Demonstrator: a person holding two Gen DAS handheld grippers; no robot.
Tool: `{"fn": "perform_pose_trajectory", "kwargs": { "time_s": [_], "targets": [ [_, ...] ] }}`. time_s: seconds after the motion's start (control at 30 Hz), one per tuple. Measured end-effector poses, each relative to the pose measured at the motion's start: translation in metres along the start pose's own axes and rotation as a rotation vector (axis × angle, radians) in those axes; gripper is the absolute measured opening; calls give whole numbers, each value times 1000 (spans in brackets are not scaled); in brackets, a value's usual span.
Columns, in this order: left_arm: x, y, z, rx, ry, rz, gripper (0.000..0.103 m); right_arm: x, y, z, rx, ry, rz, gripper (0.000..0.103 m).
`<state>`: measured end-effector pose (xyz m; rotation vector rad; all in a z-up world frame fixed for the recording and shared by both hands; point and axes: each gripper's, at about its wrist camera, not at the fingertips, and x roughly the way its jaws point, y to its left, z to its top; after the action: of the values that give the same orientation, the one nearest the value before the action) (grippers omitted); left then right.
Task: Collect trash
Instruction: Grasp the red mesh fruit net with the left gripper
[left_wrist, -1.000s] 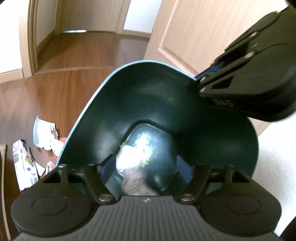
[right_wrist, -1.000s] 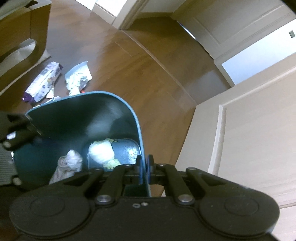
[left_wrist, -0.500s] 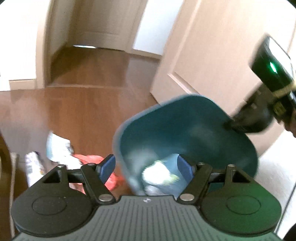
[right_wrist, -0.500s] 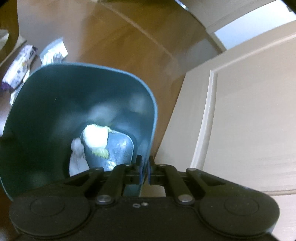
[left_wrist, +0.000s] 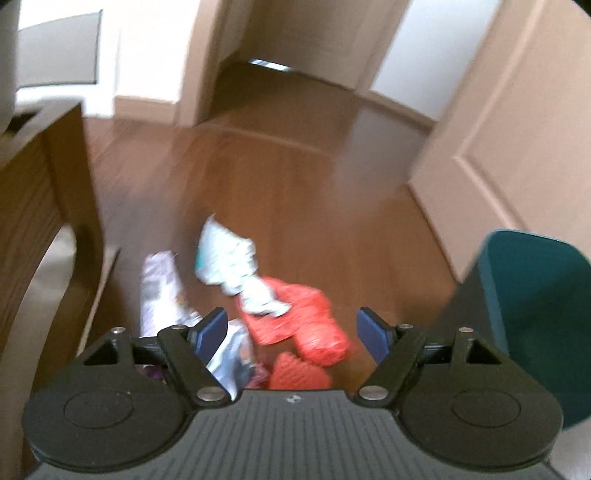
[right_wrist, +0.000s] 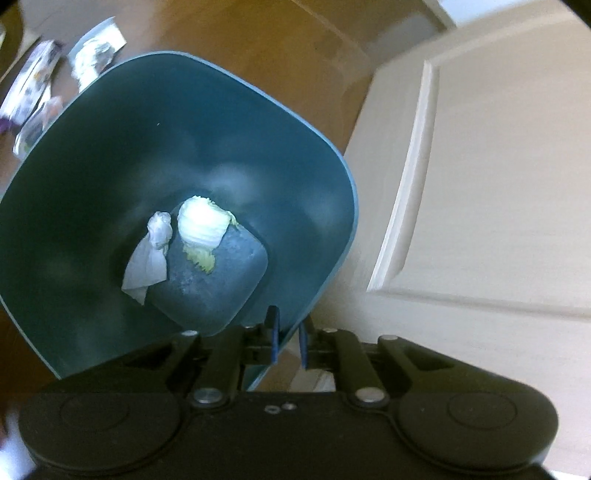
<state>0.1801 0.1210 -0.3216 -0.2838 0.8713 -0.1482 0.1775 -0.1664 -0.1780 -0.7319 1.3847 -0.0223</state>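
Note:
My left gripper (left_wrist: 291, 325) hangs over the floor trash, its jaws wide and still opening, with nothing between them. Below it lie a red mesh bag (left_wrist: 310, 325), a white and teal wrapper (left_wrist: 225, 258) and a purple and white wrapper (left_wrist: 159, 288), all blurred. The teal bin (left_wrist: 535, 295) stands at the right. In the right wrist view the bin (right_wrist: 110, 147) holds a crumpled tissue (right_wrist: 151, 258) and a white and yellow wad (right_wrist: 201, 225). My right gripper (right_wrist: 288, 341) straddles the bin's near rim; its jaws are opening, with a gap beside the rim.
A wooden piece of furniture (left_wrist: 37, 203) stands at the left. A pale panelled door (right_wrist: 480, 184) is close behind the bin. Brown wood floor runs to a doorway (left_wrist: 273, 74). Two wrappers (right_wrist: 96, 59) lie on the floor beyond the bin.
My left gripper swung left, away from the bin's mouth to above the floor trash. The right gripper's fingers have parted slightly at the rim, and it now looks more steeply into the bin.

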Motion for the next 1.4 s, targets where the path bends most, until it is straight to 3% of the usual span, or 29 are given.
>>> {"fn": "perform_pose_trajectory", "kwargs": {
  "time_s": [0.23,0.4,0.63,0.73,0.8,0.87,0.93,1.0,1.1,1.4],
  "targets": [
    [34,41,-11,-17,52,50,76,7,-3,10,21,29,-8,10],
    [60,51,-29,55,97,50,76,6,3,15,14,50,-32,10],
    [114,16,-64,216,199,-55,77,6,8,23,-11,50,-86,9],
    [144,3,-81,256,264,-36,76,8,7,21,-11,60,-100,10],
    [159,-4,-91,291,279,2,76,9,6,20,-11,60,-100,9],
    [162,-7,-96,302,280,-7,75,9,7,17,-13,56,-101,9],
    [164,-10,-98,310,268,4,66,9,8,17,-13,50,-99,9],
    [167,-12,-98,304,276,17,31,6,8,16,-14,45,-95,9],
    [164,-8,-97,274,273,35,14,-2,5,15,-5,32,-87,9],
    [125,0,-72,191,203,9,10,-11,11,13,11,-18,-64,7]
  ]
}}
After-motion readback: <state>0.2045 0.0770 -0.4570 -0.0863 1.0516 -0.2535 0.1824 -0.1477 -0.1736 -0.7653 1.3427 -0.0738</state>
